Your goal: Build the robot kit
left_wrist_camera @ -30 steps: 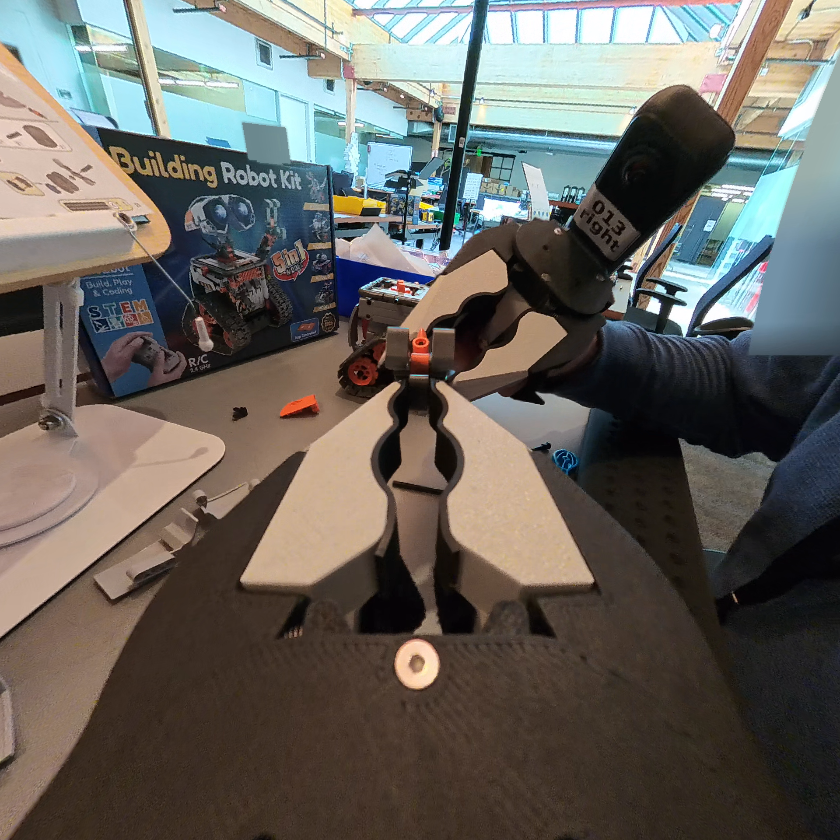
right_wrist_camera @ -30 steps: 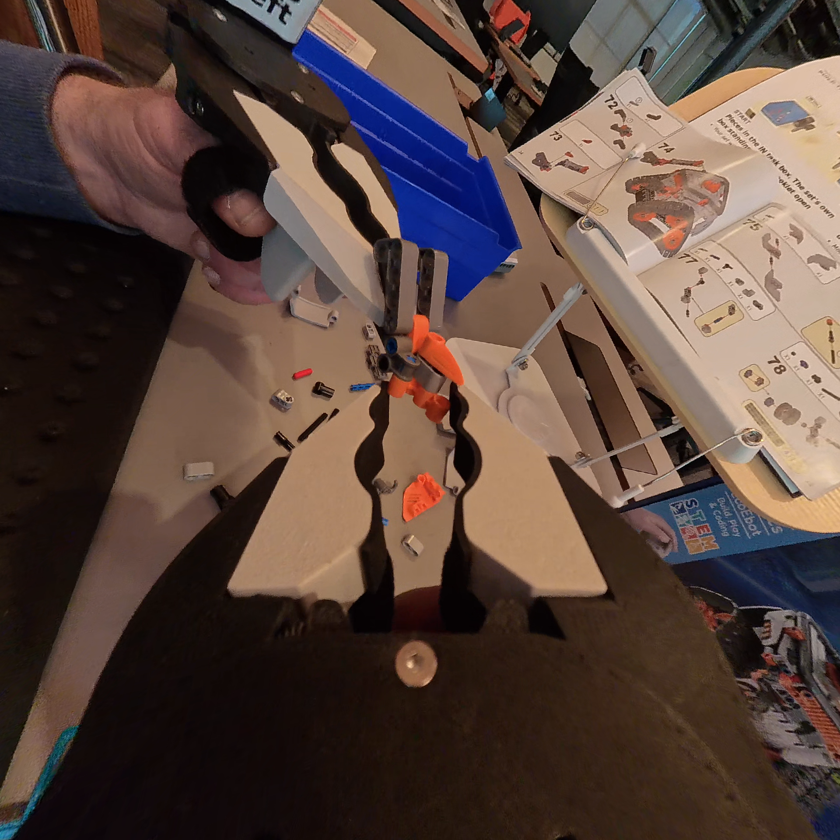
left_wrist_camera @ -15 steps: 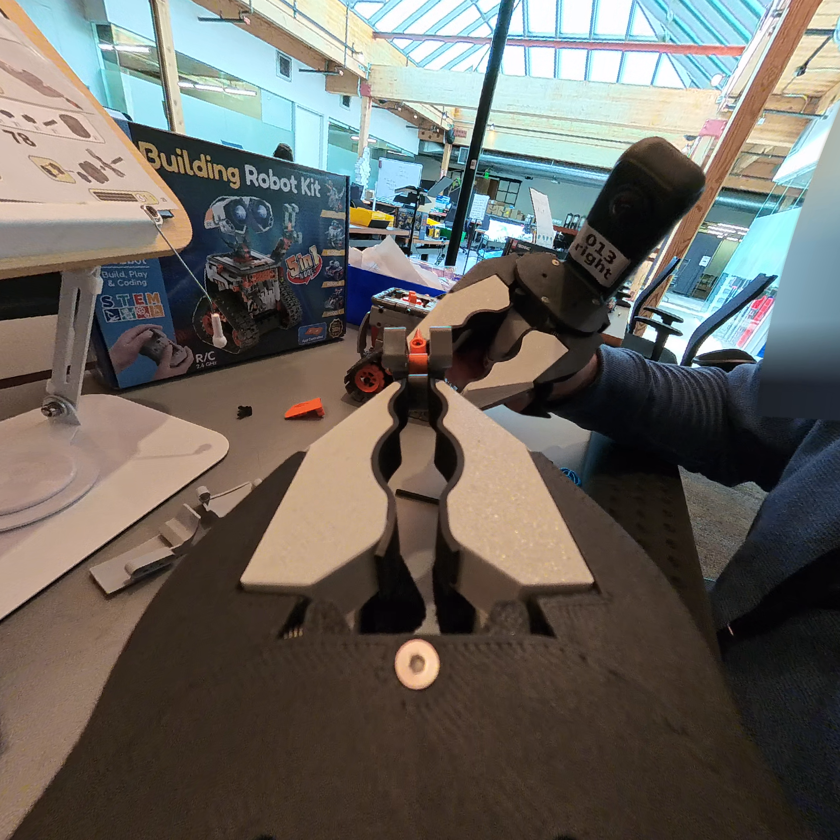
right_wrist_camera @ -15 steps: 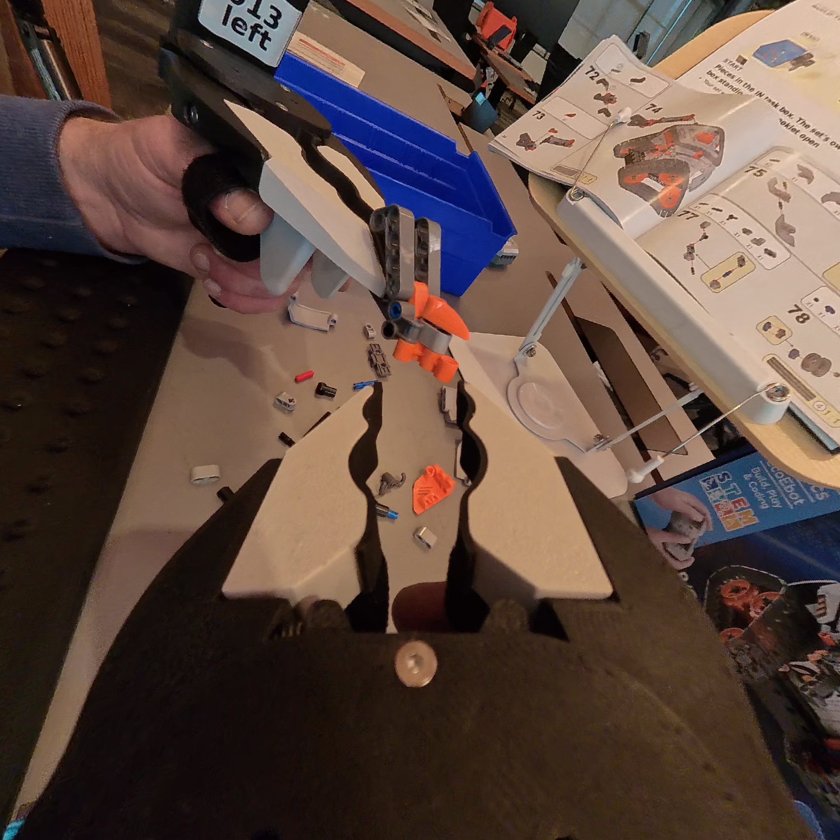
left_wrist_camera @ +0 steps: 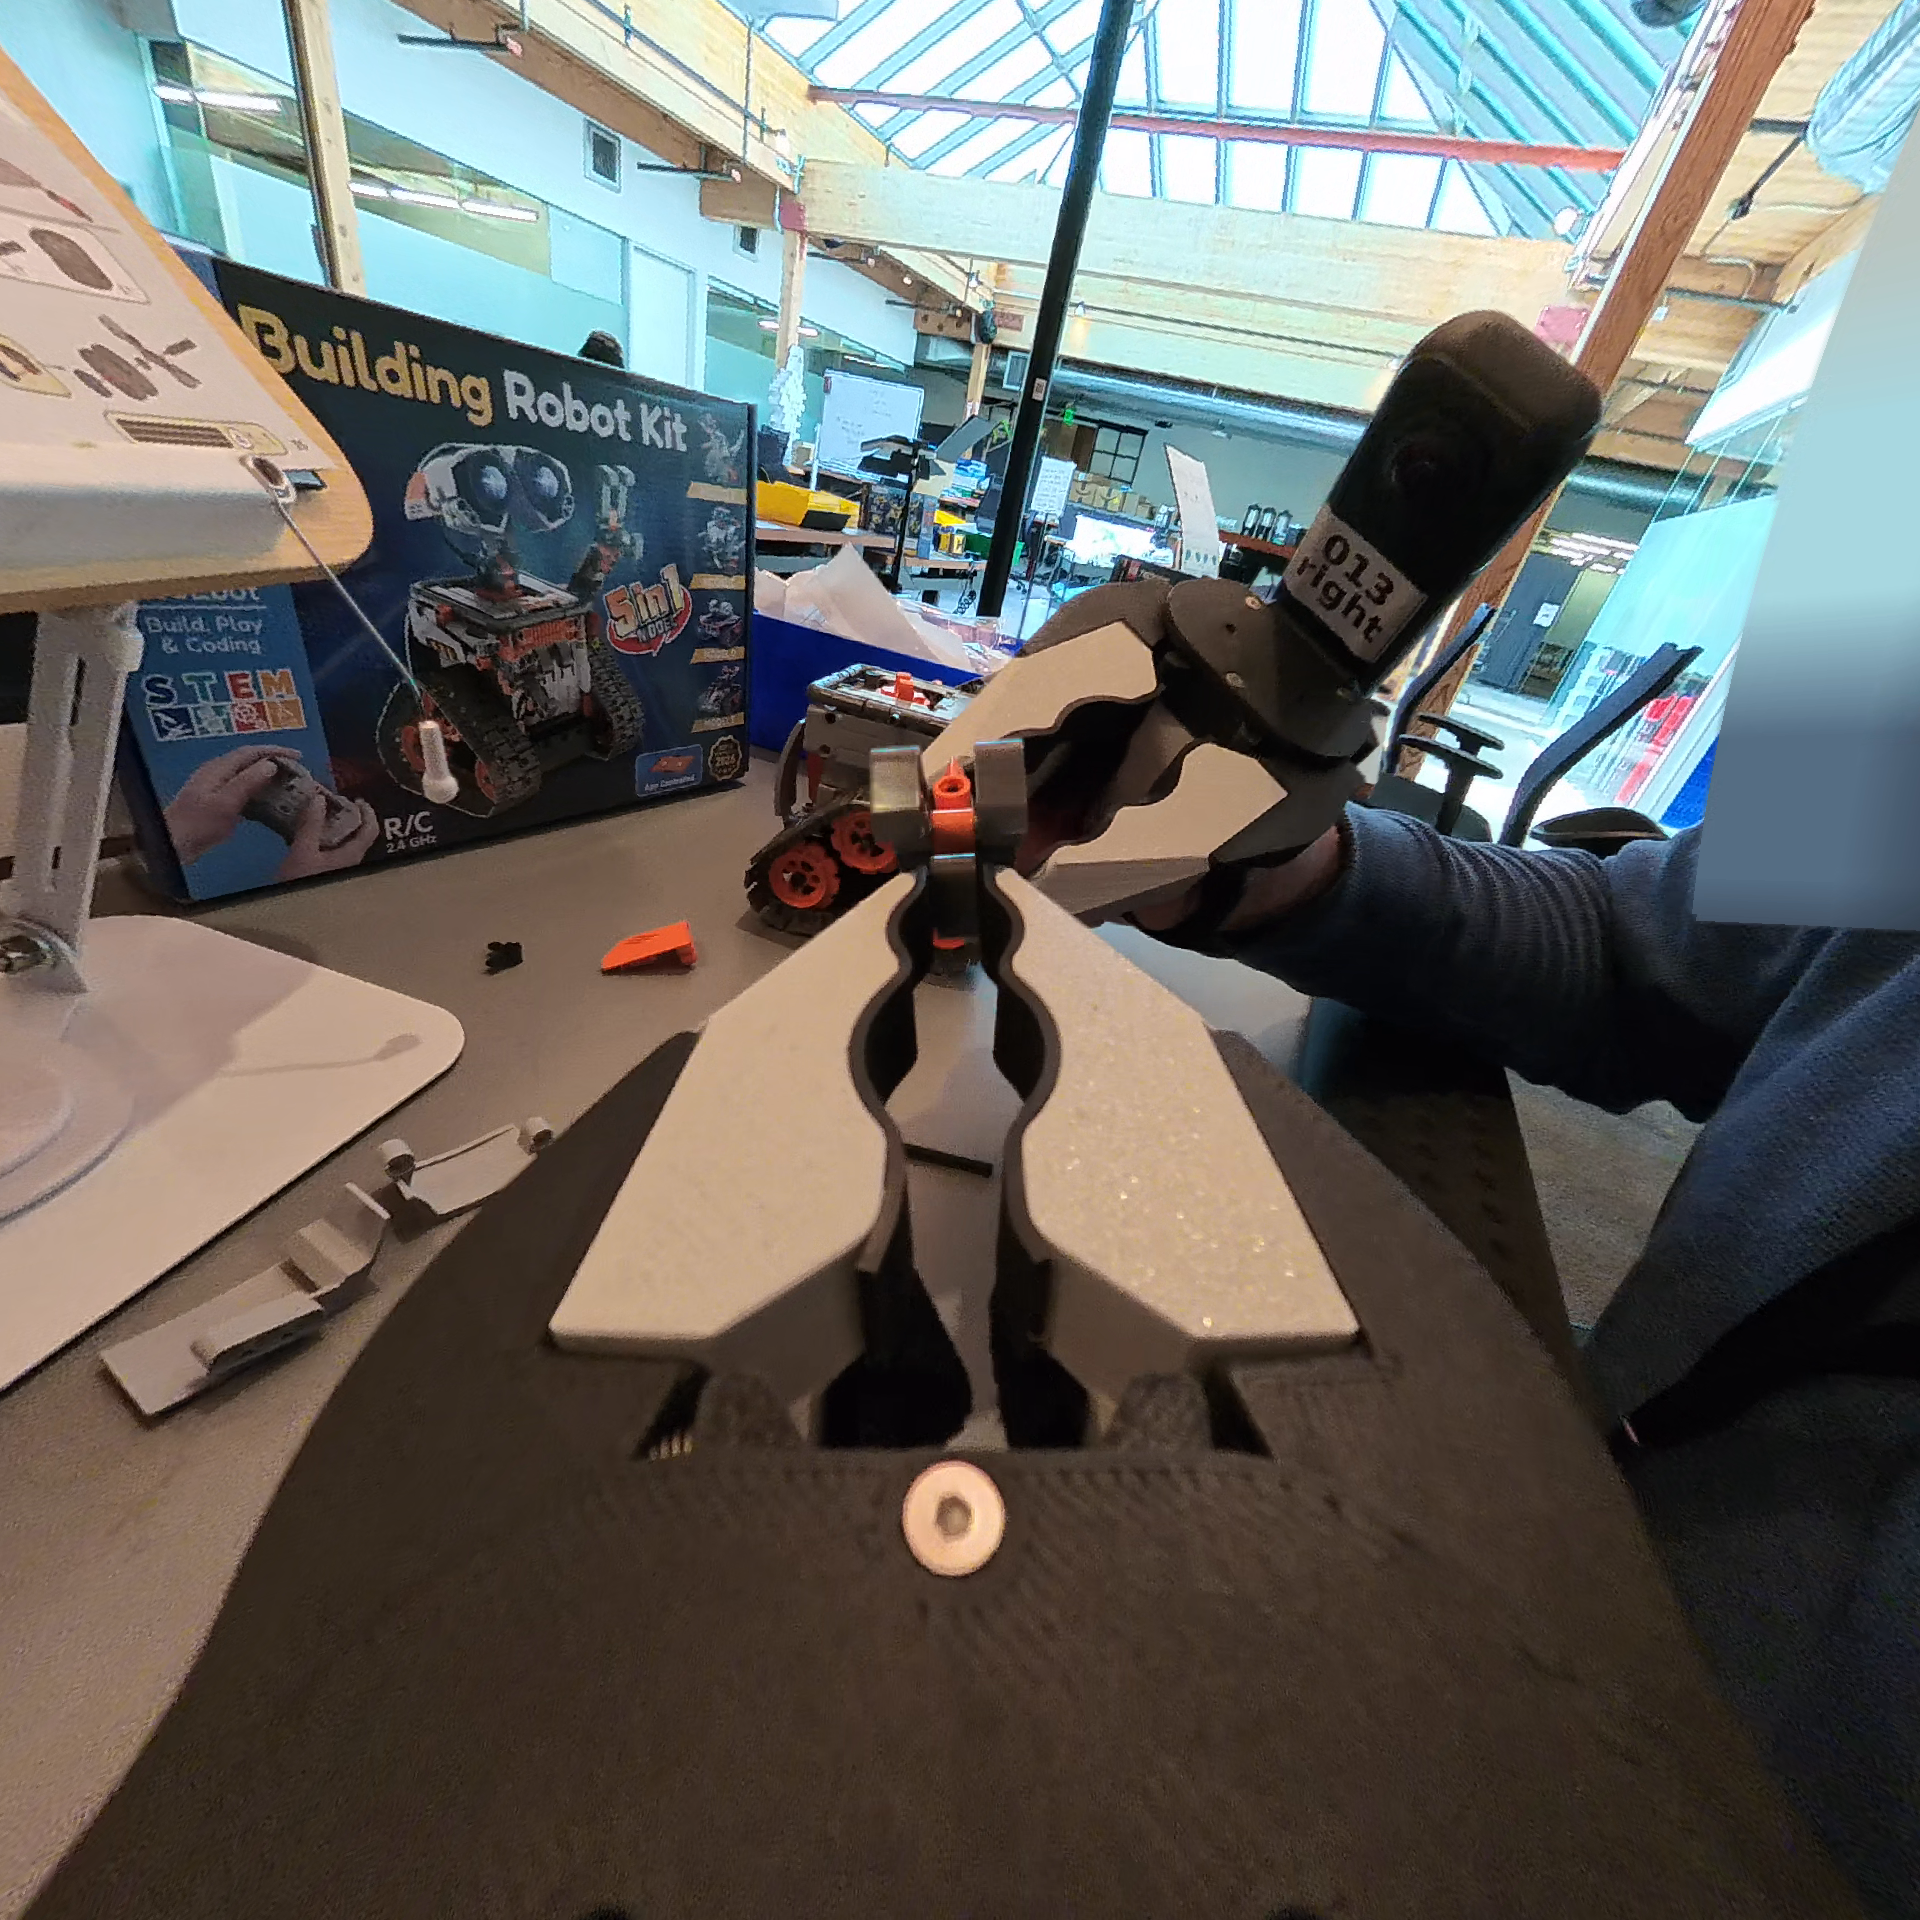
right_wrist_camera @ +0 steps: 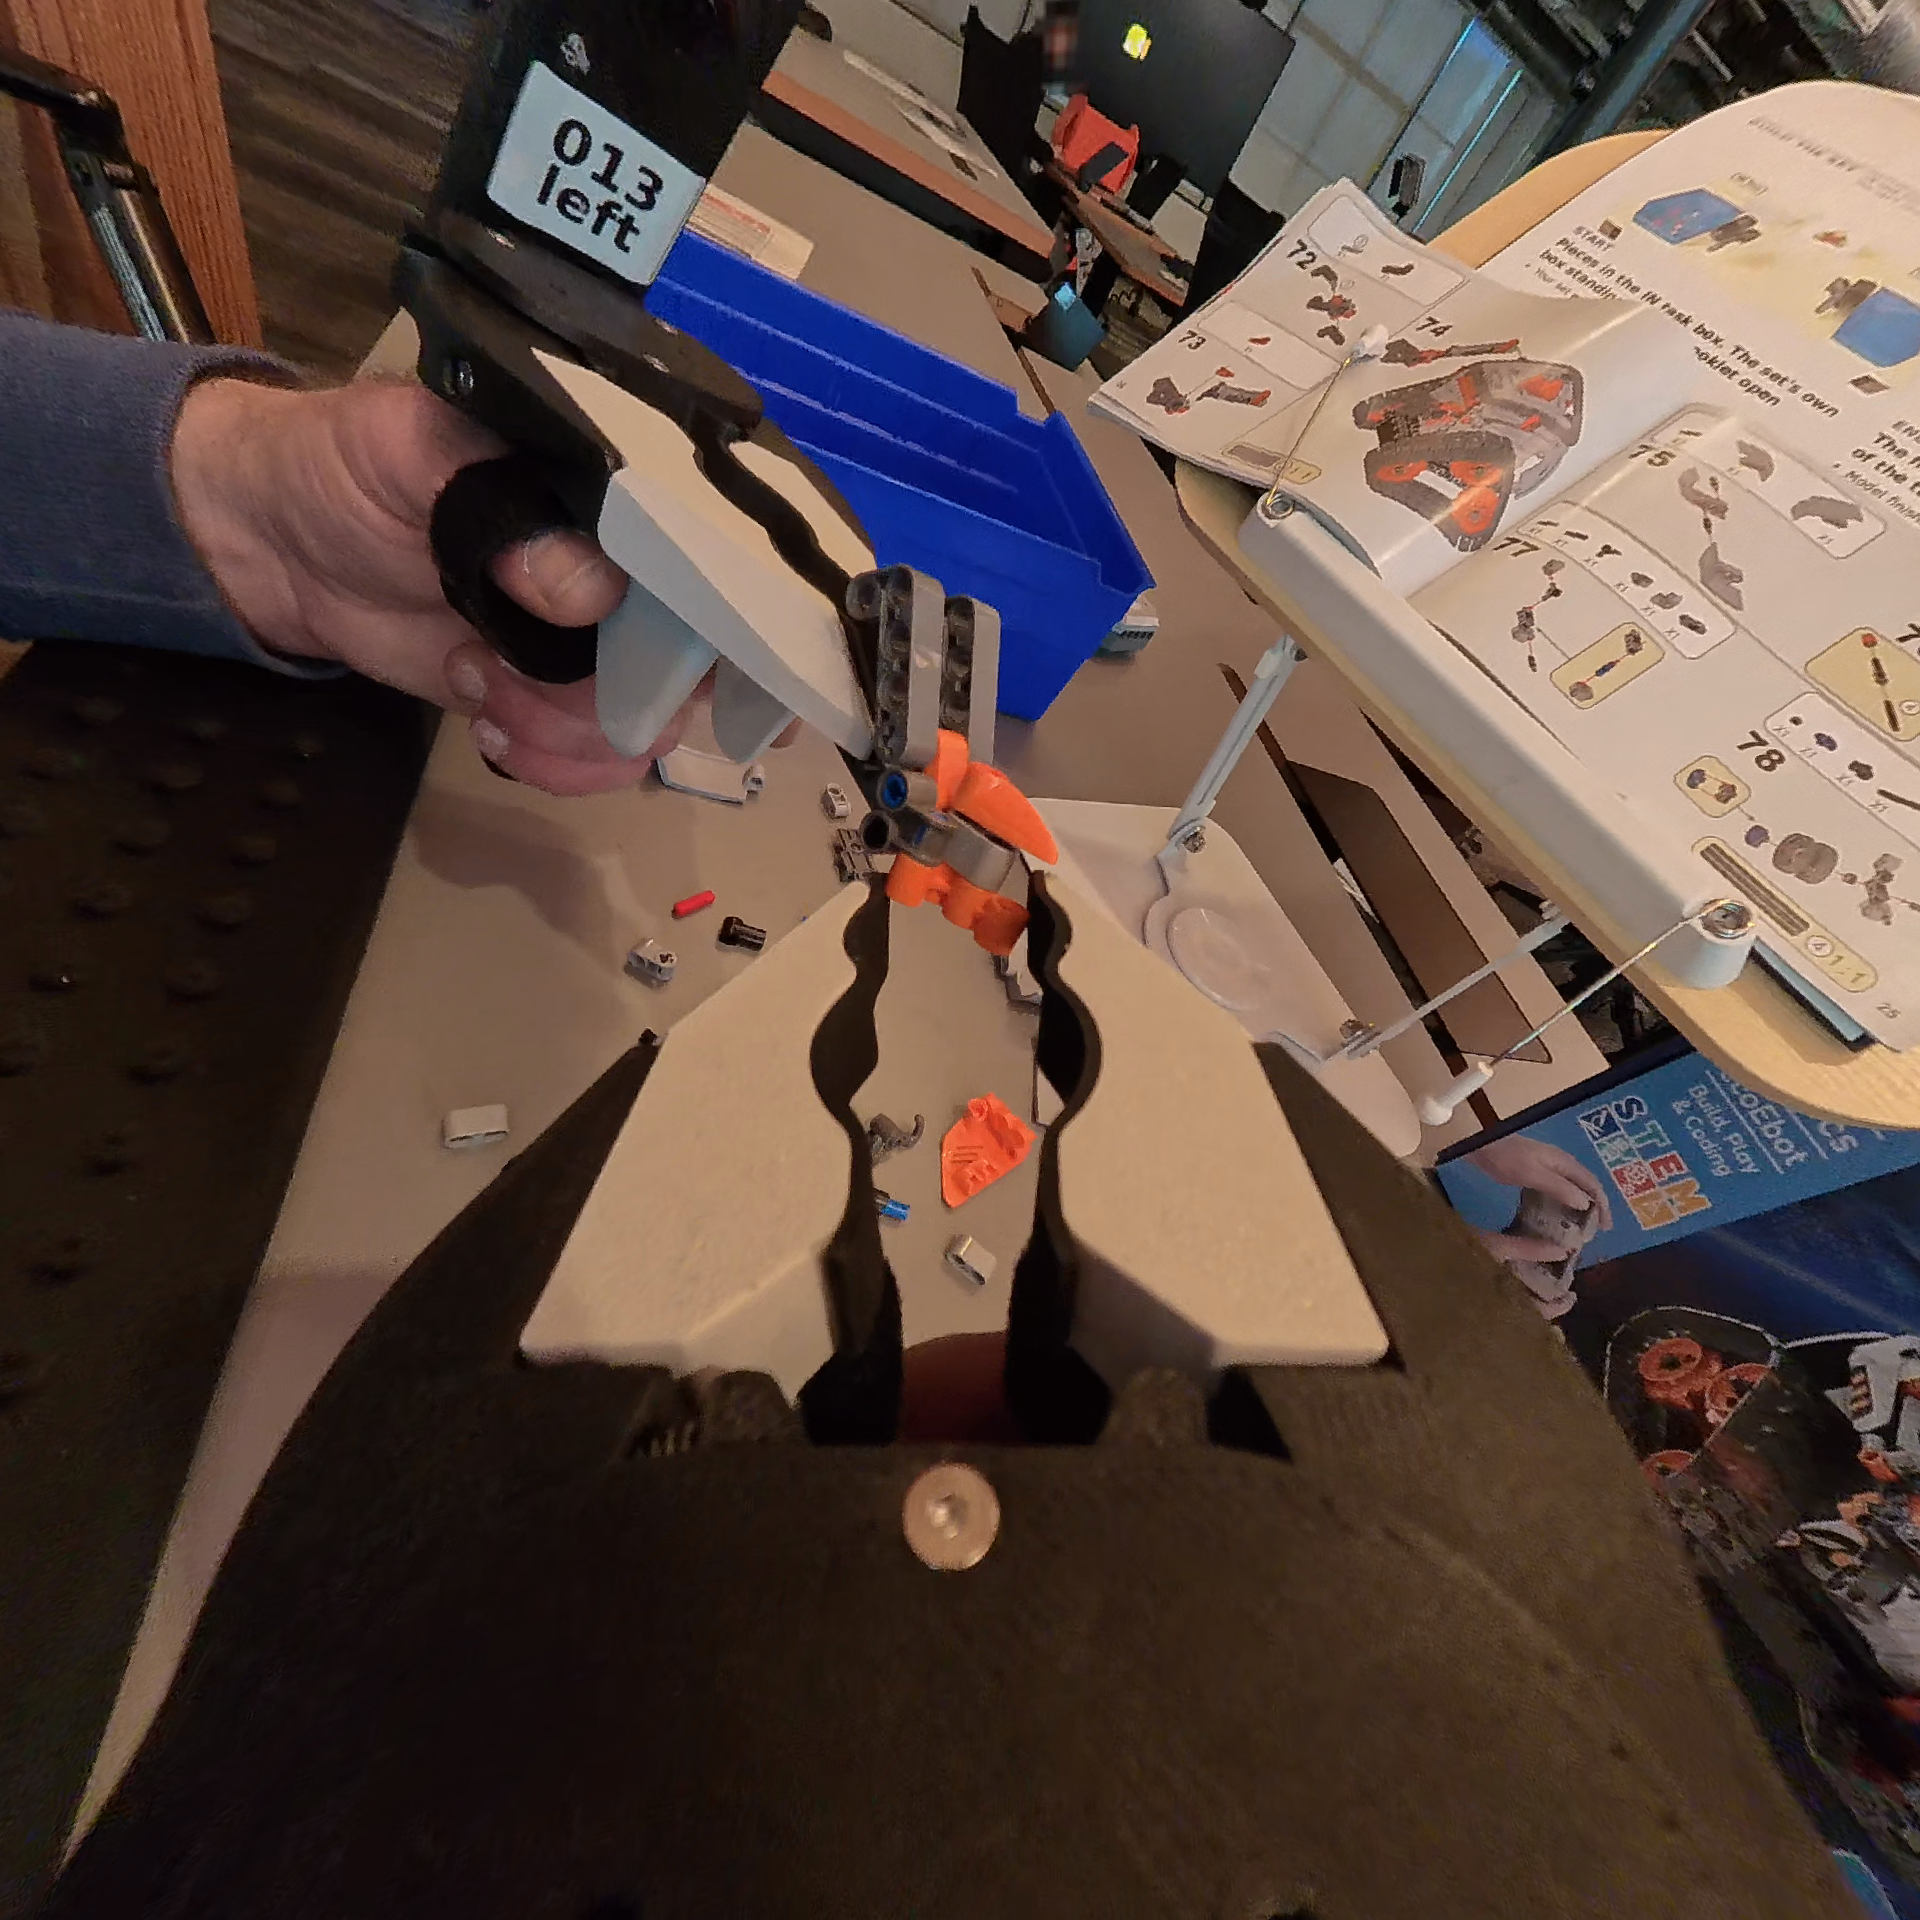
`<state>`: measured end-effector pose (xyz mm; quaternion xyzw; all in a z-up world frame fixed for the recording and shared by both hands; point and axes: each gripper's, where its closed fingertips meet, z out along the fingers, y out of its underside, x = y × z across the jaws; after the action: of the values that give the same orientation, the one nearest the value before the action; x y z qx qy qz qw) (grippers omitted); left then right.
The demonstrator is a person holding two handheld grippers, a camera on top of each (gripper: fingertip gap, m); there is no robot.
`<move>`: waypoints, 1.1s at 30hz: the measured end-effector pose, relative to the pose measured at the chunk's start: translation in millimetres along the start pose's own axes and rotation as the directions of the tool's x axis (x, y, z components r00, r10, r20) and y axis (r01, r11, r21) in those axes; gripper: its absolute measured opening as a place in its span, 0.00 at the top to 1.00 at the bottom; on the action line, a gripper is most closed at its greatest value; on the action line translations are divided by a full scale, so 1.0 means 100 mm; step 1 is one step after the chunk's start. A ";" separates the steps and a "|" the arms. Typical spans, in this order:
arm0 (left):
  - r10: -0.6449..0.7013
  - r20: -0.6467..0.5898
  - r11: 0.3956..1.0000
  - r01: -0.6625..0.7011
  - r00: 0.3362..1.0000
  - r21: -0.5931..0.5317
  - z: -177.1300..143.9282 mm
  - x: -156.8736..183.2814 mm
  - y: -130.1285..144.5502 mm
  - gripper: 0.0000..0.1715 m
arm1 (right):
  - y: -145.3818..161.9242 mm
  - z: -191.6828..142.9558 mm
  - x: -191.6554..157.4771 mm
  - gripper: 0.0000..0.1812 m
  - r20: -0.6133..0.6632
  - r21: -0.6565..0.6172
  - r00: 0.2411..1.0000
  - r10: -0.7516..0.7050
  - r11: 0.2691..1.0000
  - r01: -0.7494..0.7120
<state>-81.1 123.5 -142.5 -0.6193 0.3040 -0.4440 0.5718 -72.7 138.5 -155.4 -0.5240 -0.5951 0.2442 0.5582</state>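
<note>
Left wrist view: the left claw (left_wrist_camera: 948, 883) is seen closed on a small brick assembly (left_wrist_camera: 948, 805), held above the tabletop (left_wrist_camera: 582, 966). Two grey perforated beams are set side by side, with orange pieces and a blue pin below them. In the right wrist view, the assembly's (right_wrist_camera: 935, 748) orange end lies at the tips of the right claw (right_wrist_camera: 956, 894), whose fingers stand slightly parted; whether it is gripped cannot be told. One loose orange panel (right_wrist_camera: 982, 1148), one blue bin (right_wrist_camera: 914, 436), one kit box (left_wrist_camera: 468, 623) and one tracked model (left_wrist_camera: 842, 821) are counted.
</note>
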 end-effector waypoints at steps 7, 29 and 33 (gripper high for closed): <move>0.003 0.026 1.000 -0.004 1.000 0.018 -0.01 -0.05 -0.03 0.92 | -0.05 -0.03 0.03 0.87 0.039 0.054 0.987 0.158 0.986 -0.160; -0.041 0.003 0.999 0.041 0.999 0.031 0.01 -0.04 -0.03 0.96 | -0.03 -0.02 0.05 0.87 -0.022 0.060 0.993 0.116 0.992 -0.114; -0.005 0.038 1.000 0.004 0.999 0.024 -0.01 -0.07 -0.03 0.93 | -0.01 -0.02 0.04 0.87 -0.015 0.048 0.995 0.098 0.994 -0.097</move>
<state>-85.2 129.8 -140.9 -0.6215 0.2863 -0.4370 0.5838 -70.5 141.3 -152.6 -0.5413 -0.5581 0.2802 0.5630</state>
